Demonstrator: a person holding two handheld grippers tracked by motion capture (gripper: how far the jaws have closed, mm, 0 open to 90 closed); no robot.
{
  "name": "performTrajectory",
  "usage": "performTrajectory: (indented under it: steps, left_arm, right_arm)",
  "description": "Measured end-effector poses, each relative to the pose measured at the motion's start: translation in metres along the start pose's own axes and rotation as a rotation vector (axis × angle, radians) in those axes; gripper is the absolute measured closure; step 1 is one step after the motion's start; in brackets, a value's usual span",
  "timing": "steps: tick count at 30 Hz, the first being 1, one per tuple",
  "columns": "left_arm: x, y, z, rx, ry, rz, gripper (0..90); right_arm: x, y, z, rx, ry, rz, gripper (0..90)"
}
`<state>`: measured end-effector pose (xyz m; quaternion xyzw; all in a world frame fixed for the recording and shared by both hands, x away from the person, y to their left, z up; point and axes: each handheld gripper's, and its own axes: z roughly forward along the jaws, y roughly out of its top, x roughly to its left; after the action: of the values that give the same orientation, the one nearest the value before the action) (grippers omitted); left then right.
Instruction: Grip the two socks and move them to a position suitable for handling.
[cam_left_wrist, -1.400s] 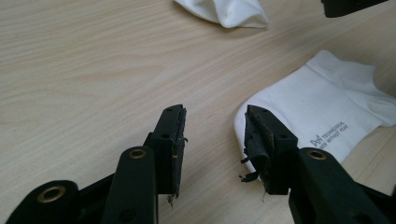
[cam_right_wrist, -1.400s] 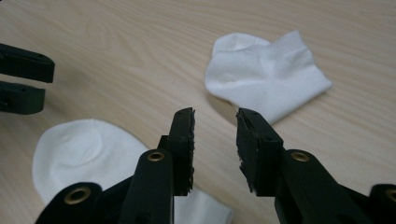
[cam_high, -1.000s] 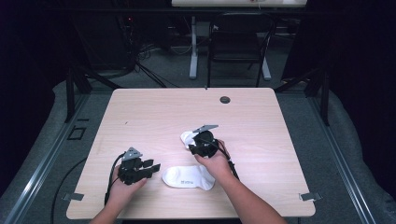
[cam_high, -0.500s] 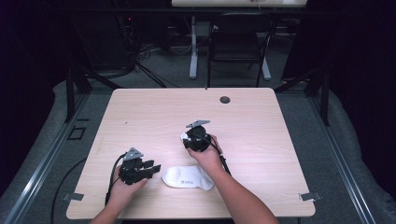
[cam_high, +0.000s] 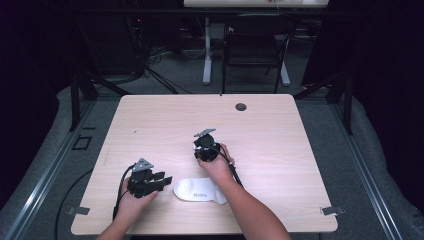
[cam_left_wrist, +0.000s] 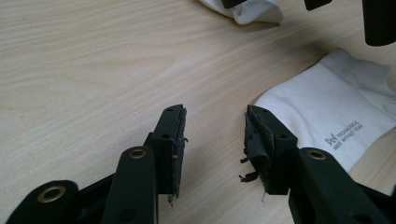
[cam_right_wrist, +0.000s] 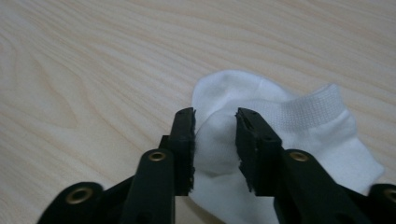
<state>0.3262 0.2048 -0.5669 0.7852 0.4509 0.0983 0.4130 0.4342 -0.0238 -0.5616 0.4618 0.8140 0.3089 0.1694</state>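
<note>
Black chair (cam_high: 253, 47) behind wooden table (cam_high: 300, 150)

Two white socks (cam_high: 200, 190) (cam_right_wrist: 261, 140), two tongs (cam_high: 159, 181) (cam_high: 205, 150), one table (cam_high: 300, 150).
</note>
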Motion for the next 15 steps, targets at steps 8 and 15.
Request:
performTrajectory:
  steps: [8, 15]
  left_arm:
    - [-0.0001, -0.0003, 0.0004, 0.000, 0.003, -0.001, 58.1]
    - [-0.0005, 0.0000, 0.0010, 0.000, 0.002, 0.002, 58.1]
  right_arm:
    - [-0.0015, -0.0024, 0.0007, 0.035, 0.013, 0.001, 86.7]
    - [0.0018, -0.0099, -0.0074, 0.041, 0.046, -0.015, 87.9]
